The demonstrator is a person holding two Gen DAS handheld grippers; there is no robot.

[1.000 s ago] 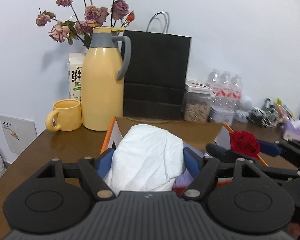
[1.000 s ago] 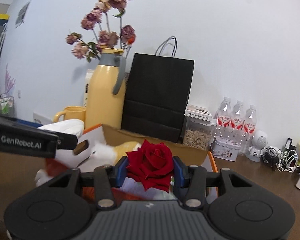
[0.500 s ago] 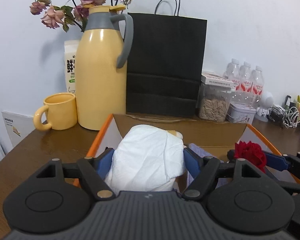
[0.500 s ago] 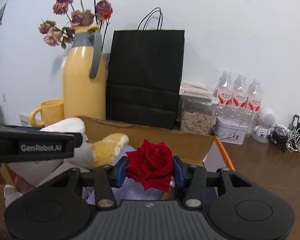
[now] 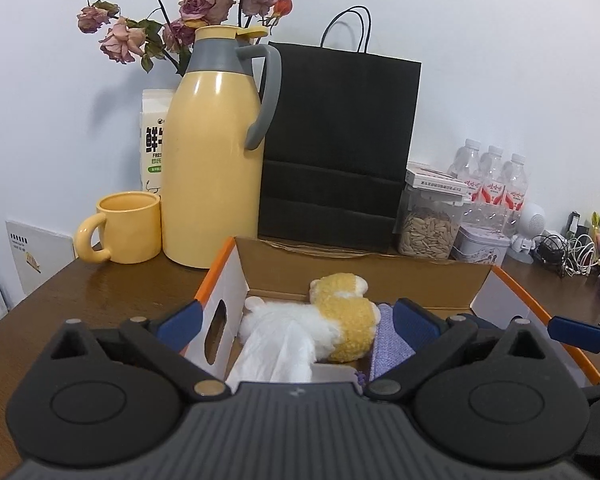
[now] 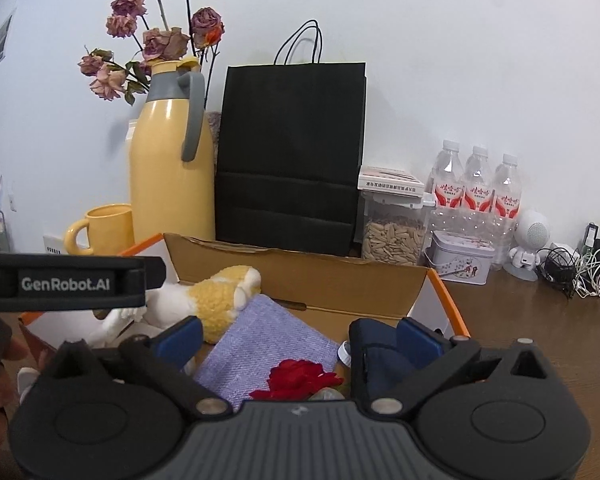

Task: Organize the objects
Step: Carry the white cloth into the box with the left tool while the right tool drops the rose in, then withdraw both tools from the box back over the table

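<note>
An open cardboard box (image 5: pixel 364 270) with orange edges sits on the brown table; it also shows in the right wrist view (image 6: pixel 300 276). Inside lie a white tissue wad (image 5: pixel 276 356), a yellow and white plush toy (image 5: pixel 340 316), a purple cloth (image 6: pixel 268 344) and a red rose (image 6: pixel 296 378). My left gripper (image 5: pixel 296 318) is open above the tissue wad. My right gripper (image 6: pixel 296 338) is open above the rose. The left gripper's arm (image 6: pixel 68 284) crosses the left of the right wrist view.
Behind the box stand a yellow thermos jug (image 5: pixel 212 160), a yellow mug (image 5: pixel 124 228), a milk carton (image 5: pixel 154 140), dried roses (image 5: pixel 188 8), a black paper bag (image 5: pixel 336 144), a seed jar (image 5: pixel 430 228), a tin (image 5: pixel 484 244), water bottles (image 5: pixel 492 184) and cables (image 5: pixel 572 252).
Both grippers have opened. The tissue wad dropped from the left gripper into the box and the rose dropped from the right gripper onto the purple cloth.
</note>
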